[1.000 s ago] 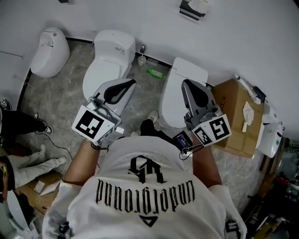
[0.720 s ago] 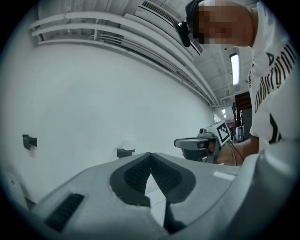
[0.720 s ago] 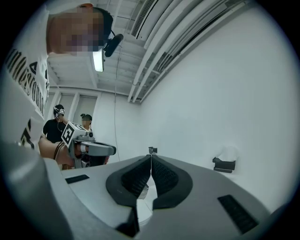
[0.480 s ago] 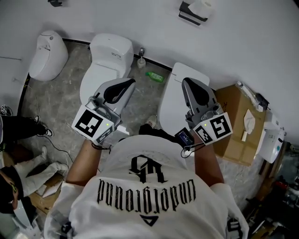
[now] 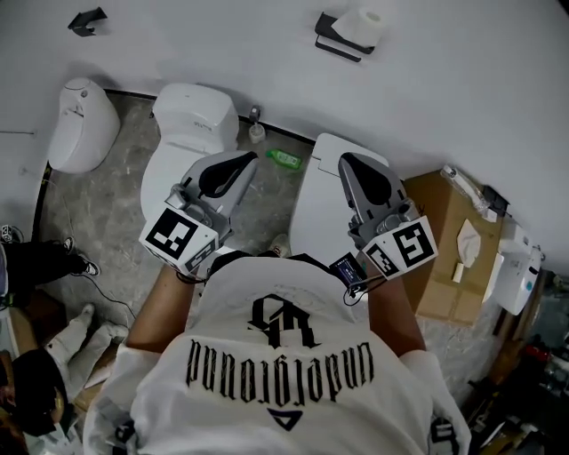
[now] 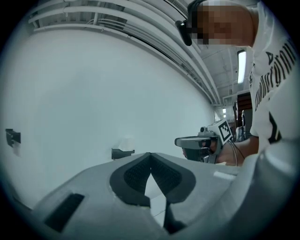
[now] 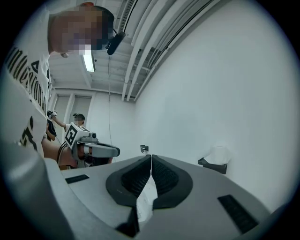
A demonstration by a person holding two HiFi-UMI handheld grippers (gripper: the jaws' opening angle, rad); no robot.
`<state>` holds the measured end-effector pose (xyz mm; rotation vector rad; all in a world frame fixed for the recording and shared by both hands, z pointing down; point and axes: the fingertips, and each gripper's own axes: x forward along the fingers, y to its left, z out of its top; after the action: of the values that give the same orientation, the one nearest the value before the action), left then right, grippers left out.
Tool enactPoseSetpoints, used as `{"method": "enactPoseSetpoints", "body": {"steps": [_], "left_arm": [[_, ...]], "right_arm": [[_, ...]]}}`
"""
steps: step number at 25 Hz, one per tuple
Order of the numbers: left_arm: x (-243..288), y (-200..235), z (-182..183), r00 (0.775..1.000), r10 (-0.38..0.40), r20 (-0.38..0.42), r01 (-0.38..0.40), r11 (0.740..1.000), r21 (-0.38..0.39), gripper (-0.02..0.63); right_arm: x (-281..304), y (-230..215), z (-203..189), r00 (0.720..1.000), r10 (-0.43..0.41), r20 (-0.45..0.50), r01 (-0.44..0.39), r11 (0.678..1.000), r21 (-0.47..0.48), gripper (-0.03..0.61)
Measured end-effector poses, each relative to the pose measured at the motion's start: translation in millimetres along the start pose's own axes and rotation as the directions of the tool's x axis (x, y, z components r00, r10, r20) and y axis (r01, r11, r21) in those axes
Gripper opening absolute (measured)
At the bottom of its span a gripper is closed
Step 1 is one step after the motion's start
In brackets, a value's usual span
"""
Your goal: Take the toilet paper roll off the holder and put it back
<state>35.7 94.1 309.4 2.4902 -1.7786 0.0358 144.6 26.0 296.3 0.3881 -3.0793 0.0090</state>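
Left gripper view: roll [image 6: 125,142] faint | left hand-held gripper [image 6: 150,154], right hand-held gripper [image 7: 151,157] closed, empty

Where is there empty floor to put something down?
The widest bare floor lies between the small white fixture and the left toilet. The strip between it and the right toilet is narrower, with a green bottle at its wall end. The right side is crowded by the cardboard box; the lower left has someone's legs.

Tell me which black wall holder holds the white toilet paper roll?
The black wall holder at the head view's right carries the white toilet paper roll; the smaller black bracket far left is bare.
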Motion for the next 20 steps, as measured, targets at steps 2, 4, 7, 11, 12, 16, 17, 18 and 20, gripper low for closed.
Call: {"method": "enactPoseSetpoints", "body": {"steps": [2, 4, 7, 11, 12, 16, 17, 18, 20], "left_arm": [[13.0, -1.6, 0.1, 1.0, -0.015, -0.002, 0.015, 1.0, -0.002, 0.014], [22.6, -3.5, 1.6, 0.999, -0.033, -0.001, 0.033, 0.999, 0.013, 0.014], [32.7, -3.1, 5.7, 0.999, -0.041, 0.006, 0.041, 0.999, 0.015, 0.014], [47.4, -1.3, 8.8, 0.997, -0.071, 0.01, 0.071, 0.997, 0.019, 0.014], [51.0, 0.5, 9.1, 0.997, -0.076, 0.013, 0.076, 0.997, 0.018, 0.014], [66.6, 8.6, 9.6, 0.995, -0.101, 0.013, 0.1, 0.995, 0.015, 0.014], [71.5, 10.9, 9.7, 0.994, -0.11, 0.013, 0.11, 0.994, 0.014, 0.014], [76.7, 13.4, 10.2, 0.993, -0.12, 0.013, 0.12, 0.993, 0.013, 0.014], [88.1, 18.5, 11.7, 0.99, -0.14, 0.011, 0.14, 0.99, 0.015, 0.014]], "right_arm": [[-1.7, -10.1, -0.3, 1.0, -0.007, 0.003, 0.007, 1.0, 0.005, 0.014], [-4.3, -18.4, 1.1, 1.0, -0.02, 0.011, 0.02, 1.0, 0.005, 0.015], [-7.0, -28.7, 4.7, 0.999, -0.037, 0.019, 0.037, 0.999, 0.007, 0.015], [-8.5, -40.9, 5.5, 0.998, -0.062, 0.013, 0.062, 0.998, 0.004, 0.015], [-8.0, -44.3, 5.3, 0.997, -0.071, 0.011, 0.071, 0.998, 0.003, 0.015], [-3.5, -59.6, 6.6, 0.994, -0.108, 0.009, 0.108, 0.994, 0.002, 0.015], [-2.0, -63.9, 7.0, 0.993, -0.119, 0.008, 0.119, 0.993, 0.003, 0.015], [-0.5, -68.3, 7.4, 0.992, -0.129, 0.006, 0.129, 0.992, 0.003, 0.015], [2.4, -77.2, 8.2, 0.989, -0.148, 0.002, 0.148, 0.989, 0.001, 0.015]]}}
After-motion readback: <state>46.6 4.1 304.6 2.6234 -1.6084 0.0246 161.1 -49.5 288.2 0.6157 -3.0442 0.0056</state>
